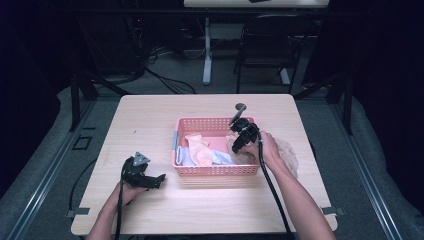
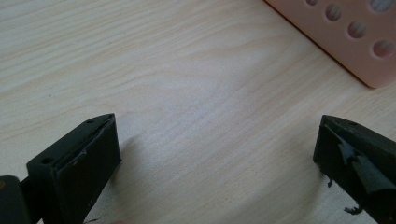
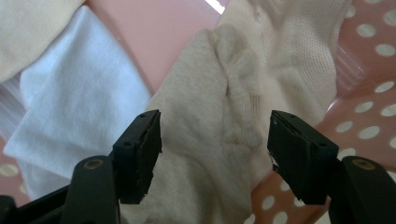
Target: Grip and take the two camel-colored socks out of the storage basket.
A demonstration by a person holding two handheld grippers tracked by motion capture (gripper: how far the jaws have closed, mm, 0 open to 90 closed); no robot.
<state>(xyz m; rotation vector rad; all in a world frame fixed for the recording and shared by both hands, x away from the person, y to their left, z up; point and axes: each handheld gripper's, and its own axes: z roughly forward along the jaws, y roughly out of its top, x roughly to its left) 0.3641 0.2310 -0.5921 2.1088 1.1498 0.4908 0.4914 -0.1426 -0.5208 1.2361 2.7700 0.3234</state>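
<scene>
Reaching: the right hand (image 1: pixel 270 149) is stretching over the basket's (image 1: pixel 215 170) right end, tilting the right gripper (image 1: pixel 243 136) down into it.
Right jaws: standing partly apart around a hump of the beige cloth (image 3: pixel 219 116); whether the pads are pressing it is hard to tell.
Cloth: lying in the basket's right end, beside the white cloth (image 3: pixel 79 98).
Left hand (image 1: pixel 131 190): resting on the table (image 1: pixel 150 120) left of the basket, holding the left gripper (image 1: pixel 161 179) level.
Left jaws: standing wide, with nothing between them.
Hidden: the right gripper is covering part of the beige cloth from above.
</scene>
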